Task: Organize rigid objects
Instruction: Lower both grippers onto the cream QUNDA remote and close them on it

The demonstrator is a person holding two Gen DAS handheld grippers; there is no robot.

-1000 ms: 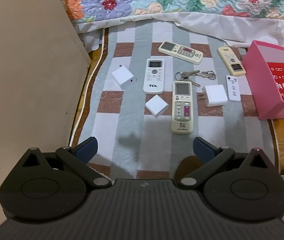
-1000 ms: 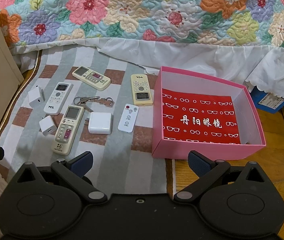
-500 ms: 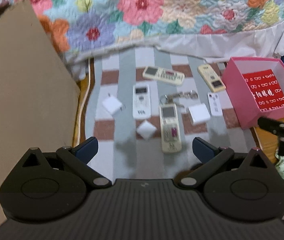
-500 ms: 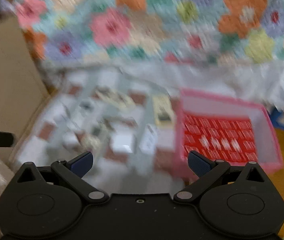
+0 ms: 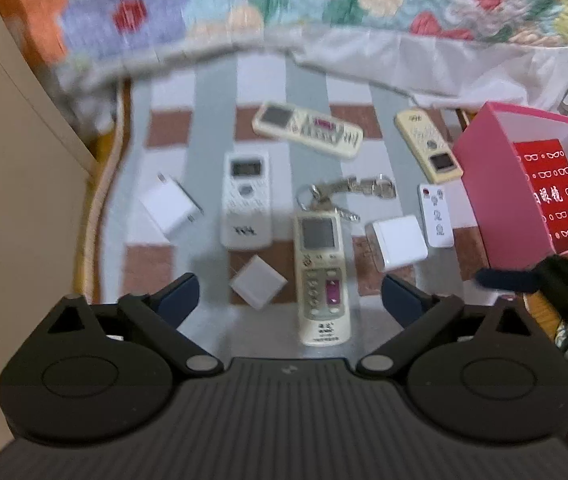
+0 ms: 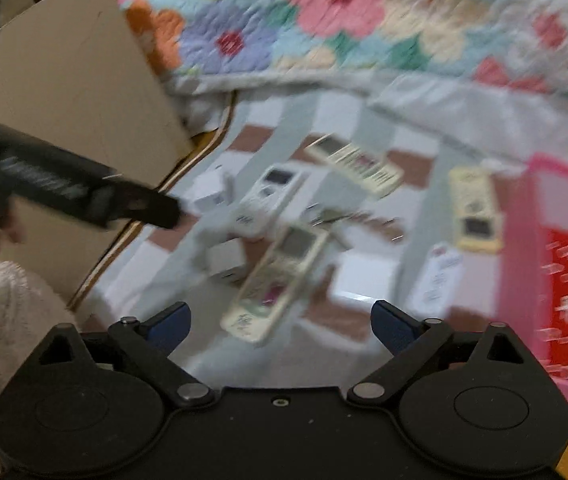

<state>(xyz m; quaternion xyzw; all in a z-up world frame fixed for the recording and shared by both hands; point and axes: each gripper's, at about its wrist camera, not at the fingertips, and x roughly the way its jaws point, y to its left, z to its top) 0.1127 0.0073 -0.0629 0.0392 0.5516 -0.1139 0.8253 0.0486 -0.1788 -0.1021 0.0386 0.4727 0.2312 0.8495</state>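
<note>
we were in the approach step, nothing yet packed in the open pink cardboard box (image 5: pixel 484 184). our left claw (image 5: pixel 290 294) had just been closing a little but stood released, with nothing between its jaws, above the long cream remote control with a grey screen (image 5: pixel 321 276). this remote lay flat on the striped cloth mat (image 5: pixel 308 80), its long axis running away from us, screen end far. our right claw (image 6: pixel 279 322) was released too. next, we judged, the jaws must come down across its narrow sides.
</note>
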